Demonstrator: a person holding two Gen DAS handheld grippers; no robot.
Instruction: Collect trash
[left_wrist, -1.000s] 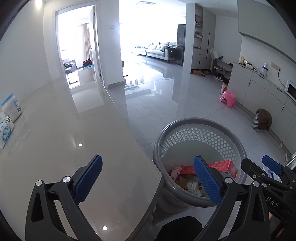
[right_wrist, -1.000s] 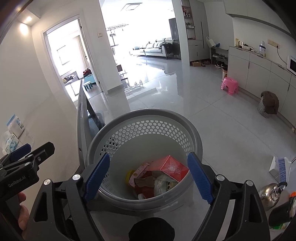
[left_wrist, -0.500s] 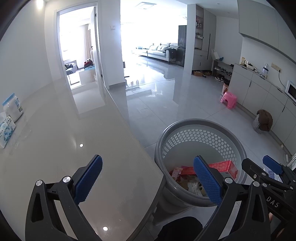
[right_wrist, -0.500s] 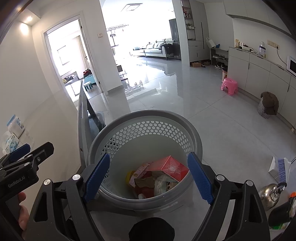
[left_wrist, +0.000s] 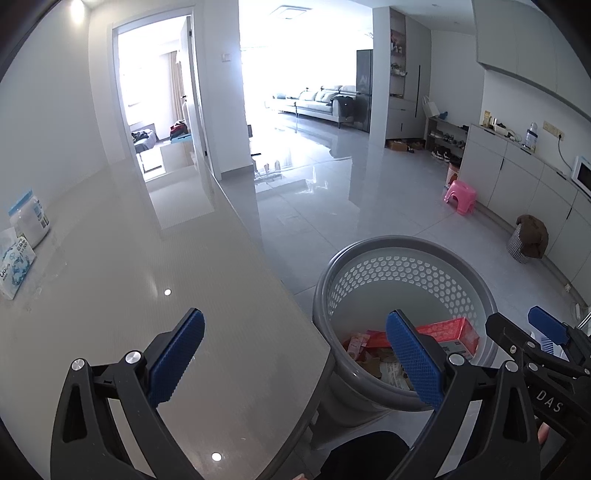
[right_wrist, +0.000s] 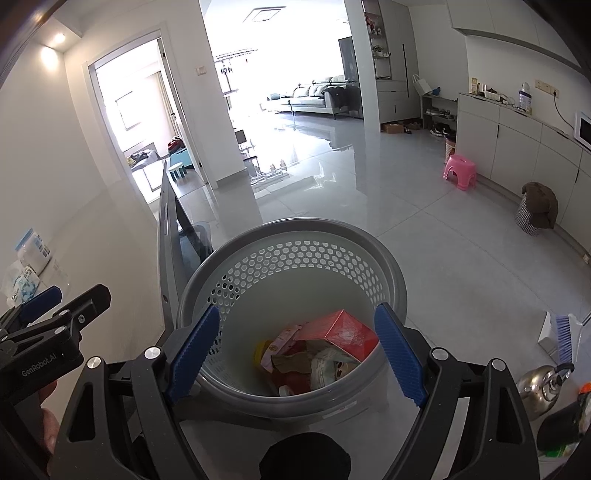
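A grey perforated trash basket (right_wrist: 295, 236) stands on the floor beside the table's end; it also shows in the left wrist view (left_wrist: 402, 247). It holds a red box (right_wrist: 340, 332), wrappers and crumpled paper (right_wrist: 291, 362). My right gripper (right_wrist: 295, 350) is open and empty, hovering over the basket. My left gripper (left_wrist: 295, 358) is open and empty, over the table's corner next to the basket. The right gripper's fingers (left_wrist: 546, 328) show at the right edge of the left wrist view.
The glossy grey table (left_wrist: 147, 295) carries a white canister (left_wrist: 29, 221) and a tissue pack (left_wrist: 14, 269) at the far left. A pink stool (right_wrist: 460, 171), a covered basket (right_wrist: 535, 210), a kettle (right_wrist: 543, 384) and a brush (right_wrist: 561, 332) stand on the floor to the right.
Almost nothing has changed. Both grippers stay open, with only a slight drift of the views.
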